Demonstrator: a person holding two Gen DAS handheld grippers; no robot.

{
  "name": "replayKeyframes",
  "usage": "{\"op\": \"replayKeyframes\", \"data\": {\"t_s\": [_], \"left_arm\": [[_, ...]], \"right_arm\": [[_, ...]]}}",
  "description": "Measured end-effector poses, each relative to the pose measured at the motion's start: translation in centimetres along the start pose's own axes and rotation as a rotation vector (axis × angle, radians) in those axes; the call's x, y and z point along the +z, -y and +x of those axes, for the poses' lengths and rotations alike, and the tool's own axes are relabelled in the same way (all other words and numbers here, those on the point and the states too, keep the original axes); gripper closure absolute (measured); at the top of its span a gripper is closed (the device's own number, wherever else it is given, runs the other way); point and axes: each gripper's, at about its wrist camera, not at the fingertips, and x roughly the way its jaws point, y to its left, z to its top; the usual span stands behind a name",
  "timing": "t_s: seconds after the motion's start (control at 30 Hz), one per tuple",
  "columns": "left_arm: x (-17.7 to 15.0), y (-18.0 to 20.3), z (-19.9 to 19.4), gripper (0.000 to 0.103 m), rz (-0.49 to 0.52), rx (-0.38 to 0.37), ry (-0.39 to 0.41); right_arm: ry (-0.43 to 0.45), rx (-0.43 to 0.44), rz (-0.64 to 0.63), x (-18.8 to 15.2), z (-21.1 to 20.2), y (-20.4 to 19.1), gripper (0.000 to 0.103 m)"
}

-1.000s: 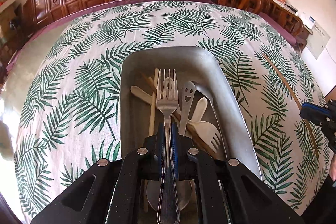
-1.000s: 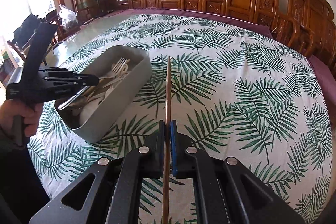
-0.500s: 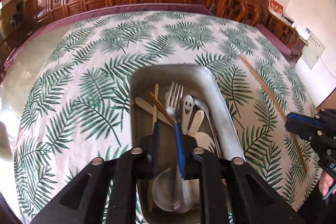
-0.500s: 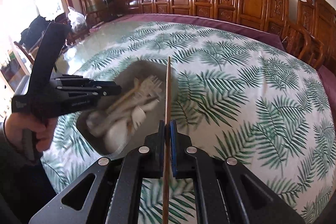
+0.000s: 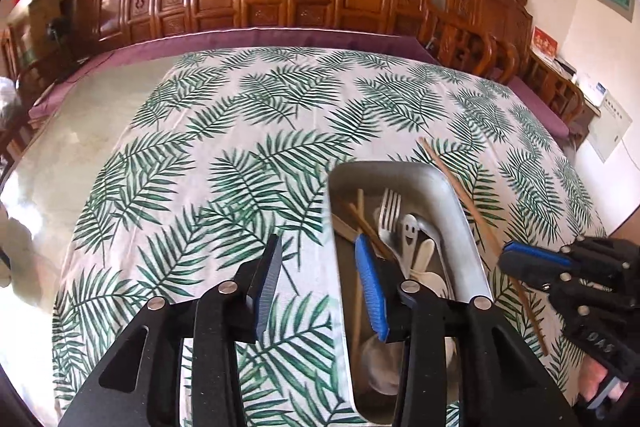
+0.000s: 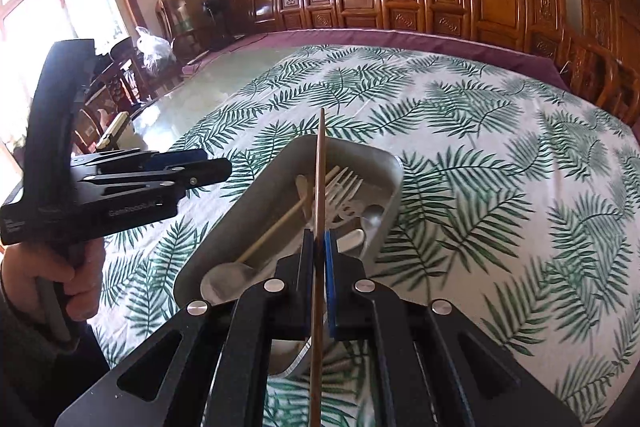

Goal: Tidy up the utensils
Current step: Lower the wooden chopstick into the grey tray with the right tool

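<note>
Between the clenched right tongs sits a thin wooden chopstick, while the left tongs, just opening, grasp nothing beside the grey metal tray.

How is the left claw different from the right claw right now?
The left claw is open and holds nothing, its jaws having just been opening; the right claw is shut on a wooden chopstick. The left claw hangs at the grey tray's left edge; the right claw is over the tray. Both have blue pads.

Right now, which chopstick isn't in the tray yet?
The dark chopstick clamped in the right gripper, hanging above the tray. The other chopsticks lie inside it.
</note>
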Motion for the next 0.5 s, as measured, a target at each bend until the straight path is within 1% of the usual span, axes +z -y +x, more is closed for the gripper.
{"op": "replayKeyframes", "data": {"t_s": [0.03, 0.07, 0.13, 0.2, 0.27, 0.33, 0.5], "left_arm": [[0.1, -0.2, -0.1, 0.054, -0.004, 0.004, 0.004], [0.1, -0.5, -0.2, 0.050, -0.008, 0.009, 0.011], [0.2, -0.8, -0.4, 0.045, -0.016, 0.014, 0.017], [0.3, -1.2, -0.5, 0.037, -0.024, 0.020, 0.023], [0.3, -1.5, -0.6, 0.026, -0.027, 0.031, 0.031], [0.4, -1.8, -0.6, 0.021, -0.030, 0.045, 0.035], [0.4, -2.3, -0.6, 0.017, -0.040, 0.048, 0.033]], "right_arm": [[-0.001, 0.002, 0.005, 0.1, 0.4, -0.1, 0.097], [-0.002, 0.005, 0.010, 0.2, 0.7, -0.2, 0.097], [-0.006, 0.009, 0.021, 0.3, 1.4, -0.3, 0.097], [-0.010, 0.013, 0.030, 0.4, 2.1, -0.5, 0.097], [-0.015, 0.019, 0.039, 0.5, 2.8, -0.7, 0.097], [-0.017, 0.021, 0.046, 0.5, 3.4, -0.7, 0.097], [-0.020, 0.031, 0.087, 0.6, 4.7, -0.5, 0.097]]}}
